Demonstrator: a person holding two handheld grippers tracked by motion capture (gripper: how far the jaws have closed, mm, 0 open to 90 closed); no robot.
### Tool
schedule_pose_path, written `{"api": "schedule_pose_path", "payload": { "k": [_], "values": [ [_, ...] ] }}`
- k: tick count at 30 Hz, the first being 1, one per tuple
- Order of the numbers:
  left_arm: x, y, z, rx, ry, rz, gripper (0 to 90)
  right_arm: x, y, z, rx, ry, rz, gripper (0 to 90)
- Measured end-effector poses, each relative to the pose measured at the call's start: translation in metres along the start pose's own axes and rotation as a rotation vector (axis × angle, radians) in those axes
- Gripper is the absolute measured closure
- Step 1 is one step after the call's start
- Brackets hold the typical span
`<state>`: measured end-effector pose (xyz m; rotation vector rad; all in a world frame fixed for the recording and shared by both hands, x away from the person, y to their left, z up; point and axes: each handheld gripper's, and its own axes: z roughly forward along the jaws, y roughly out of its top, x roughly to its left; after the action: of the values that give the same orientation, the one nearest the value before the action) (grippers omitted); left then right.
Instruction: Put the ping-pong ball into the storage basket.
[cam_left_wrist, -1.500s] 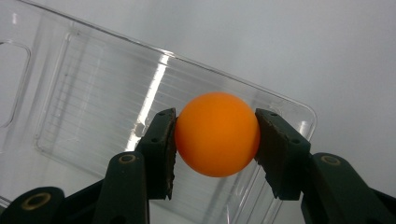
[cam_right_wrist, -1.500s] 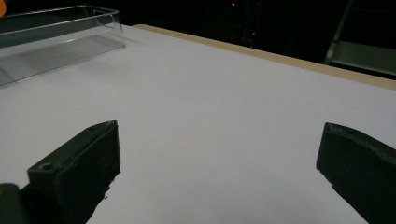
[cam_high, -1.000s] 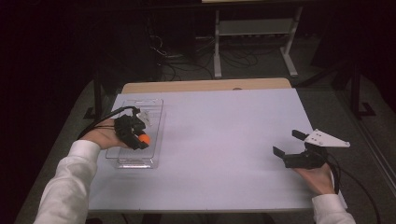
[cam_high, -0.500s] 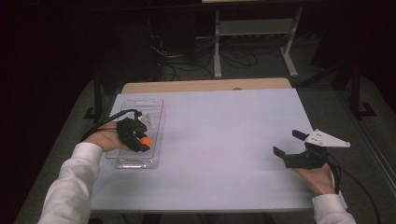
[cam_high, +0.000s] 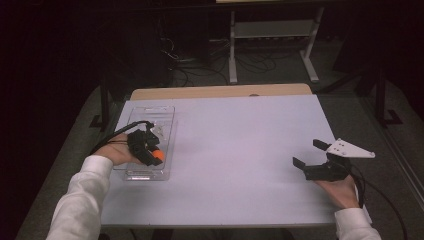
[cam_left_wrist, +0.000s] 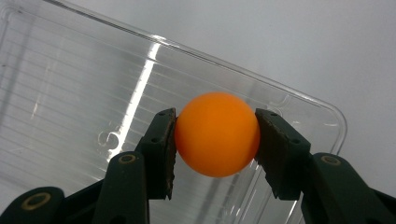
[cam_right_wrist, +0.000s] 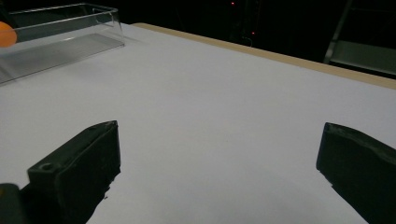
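Orange ball (cam_left_wrist: 217, 134) sits clamped between the jaws of the left tool (cam_high: 148, 149), held over a clear plastic tray (cam_high: 165, 117) at the white bench's (cam_high: 240, 145) left edge. The right tool (cam_high: 312, 156), jaws wide apart, rests near the bench's right side.

left gripper (cam_high: 150, 150): w/ small orange ball (cam_high: 158, 155) clamped betw. jaws, drifted slightly toward near end of clear plastic tray (cam_high: 167, 131), by tabletop's left edge
left forearm: white sleeve (cam_high: 82, 200) pulled back a bit toward near-left corner
right gripper (cam_high: 315, 162): barely shifted, fractionally toward near edge
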<state>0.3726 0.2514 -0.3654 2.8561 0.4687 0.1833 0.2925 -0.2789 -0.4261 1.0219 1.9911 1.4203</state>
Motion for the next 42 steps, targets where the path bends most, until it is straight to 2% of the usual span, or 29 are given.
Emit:
{"api": "schedule_pose_path", "payload": {
  "k": [12,21,36,42],
  "values": [
    [0.001,-0.003,0.012,0.016,-0.016,-0.009,50.8,-0.001,-0.001,0.000,0.003,0.000,0.000,0.0],
    [0.001,0.001,0.019,0.034,-0.032,-0.001,50.8,-0.001,-0.001,0.000,0.006,-0.001,0.002,0.0],
    [0.002,0.001,0.020,0.038,-0.030,0.001,50.7,-0.001,-0.001,0.000,0.006,-0.001,0.003,0.0],
    [0.002,0.000,0.019,0.039,-0.021,-0.009,49.4,-0.001,-0.001,0.000,0.007,0.000,0.003,0.0]
  ]
}}
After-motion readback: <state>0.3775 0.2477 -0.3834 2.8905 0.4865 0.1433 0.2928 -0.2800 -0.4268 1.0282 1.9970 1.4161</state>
